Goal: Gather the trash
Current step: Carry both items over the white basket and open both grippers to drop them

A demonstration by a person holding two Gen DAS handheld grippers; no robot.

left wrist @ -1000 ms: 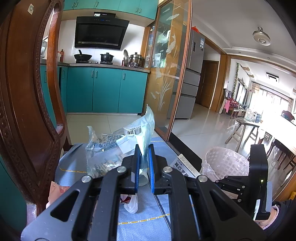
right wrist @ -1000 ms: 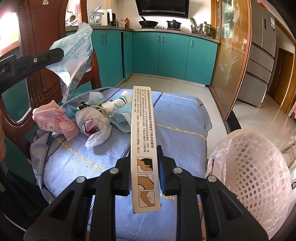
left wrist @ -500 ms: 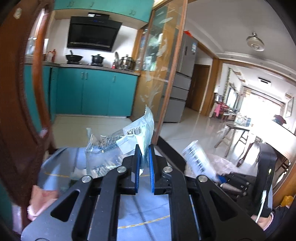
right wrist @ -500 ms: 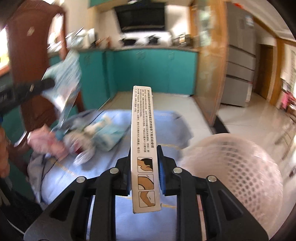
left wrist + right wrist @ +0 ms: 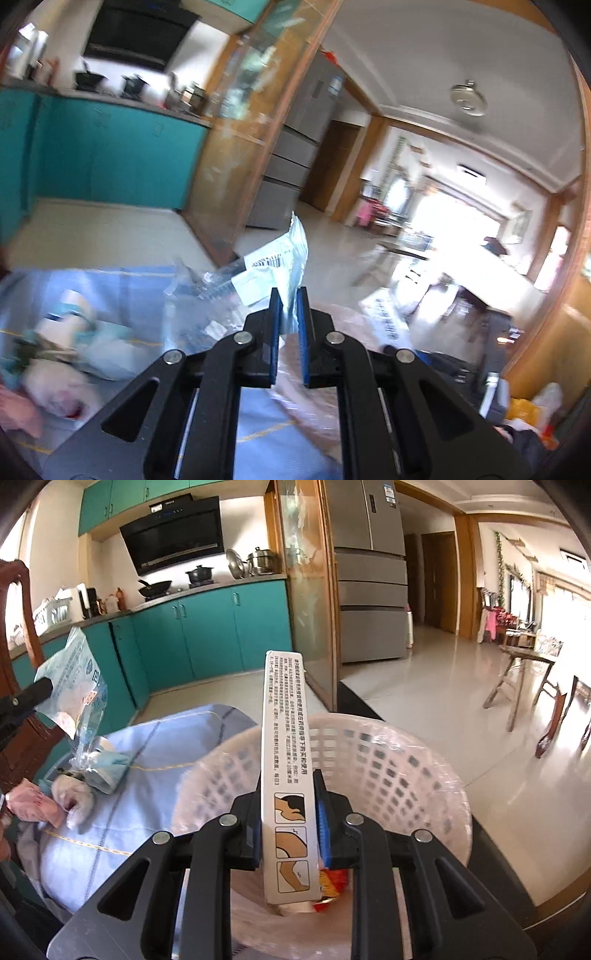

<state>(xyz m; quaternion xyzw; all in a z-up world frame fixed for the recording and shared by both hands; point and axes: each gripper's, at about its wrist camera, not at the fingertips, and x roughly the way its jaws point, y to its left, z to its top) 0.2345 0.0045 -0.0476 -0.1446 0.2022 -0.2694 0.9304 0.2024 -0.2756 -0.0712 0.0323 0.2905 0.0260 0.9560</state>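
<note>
My right gripper is shut on a long white cardboard box printed with text and drawings, held upright over the open mouth of a white lattice trash basket lined with clear plastic. My left gripper is shut on a crumpled clear plastic wrapper with a barcode label, held above the blue cloth; the wrapper also shows in the right wrist view. More trash lies in a heap on the cloth: tissue, a pink wrapper, a blue mask. Red packaging lies in the basket.
The blue quilted cloth covers a seat beside a carved wooden chair back. Teal kitchen cabinets, a glass door panel and a fridge stand behind. A tiled floor and a wooden bench lie to the right.
My right gripper has swung right with the box, from over the cloth to over the basket. My left gripper has also swung right, carrying the wrapper away from the chair back.
</note>
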